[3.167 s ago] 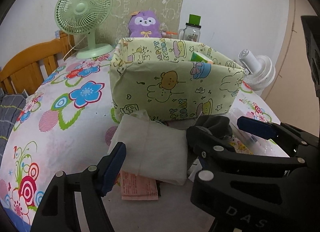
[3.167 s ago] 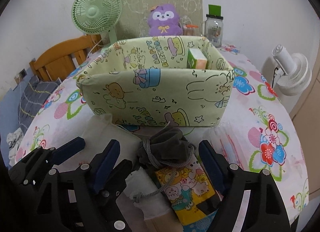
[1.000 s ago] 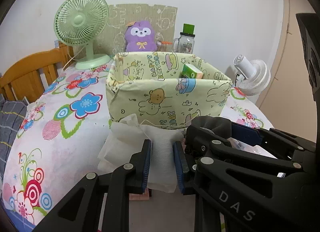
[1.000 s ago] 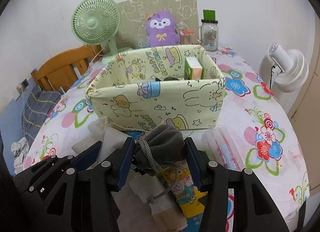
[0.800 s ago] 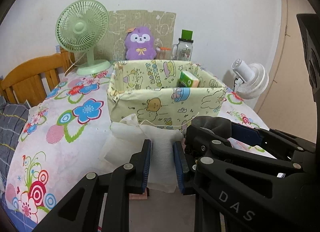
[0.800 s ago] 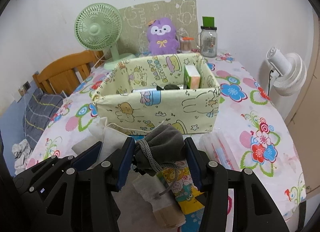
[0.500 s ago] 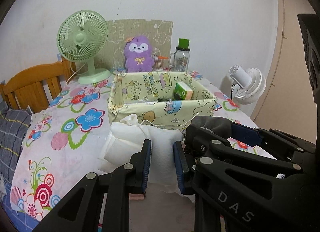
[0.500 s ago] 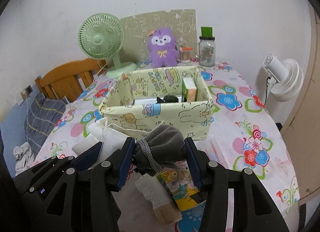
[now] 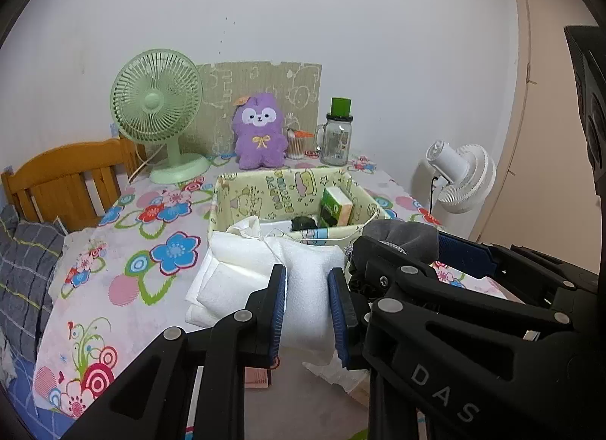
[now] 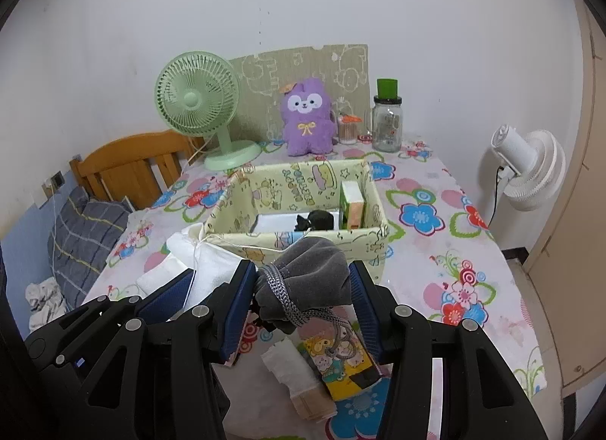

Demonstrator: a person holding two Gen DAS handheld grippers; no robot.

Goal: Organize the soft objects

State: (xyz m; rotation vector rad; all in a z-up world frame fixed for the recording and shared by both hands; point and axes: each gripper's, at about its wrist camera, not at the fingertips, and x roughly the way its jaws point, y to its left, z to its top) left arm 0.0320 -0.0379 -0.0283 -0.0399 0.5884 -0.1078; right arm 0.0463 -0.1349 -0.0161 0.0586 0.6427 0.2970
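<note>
My left gripper [image 9: 307, 307] is shut on a white cloth pouch [image 9: 303, 269] and holds it lifted in front of the pale green cartoon-print fabric box [image 9: 265, 190]. My right gripper [image 10: 301, 301] is shut on a grey drawstring pouch [image 10: 310, 273], also lifted before the box [image 10: 303, 178]. The box holds a green carton [image 10: 350, 205], a white flat item and a small black thing. The right gripper and grey pouch [image 9: 405, 237] show at the right of the left wrist view.
On the flowered tablecloth below lie a cartoon-print packet [image 10: 341, 360] and a folded cloth [image 10: 299, 383]. Behind the box stand a green fan [image 10: 197, 99], a purple plush [image 10: 308, 118] and a glass jar [image 10: 386, 125]. A white fan [image 10: 530, 171] stands right, a wooden bedframe [image 10: 128, 163] left.
Both grippers closed on their pouches and have risen with them, so the box now sits lower and farther, and its inside shows.
</note>
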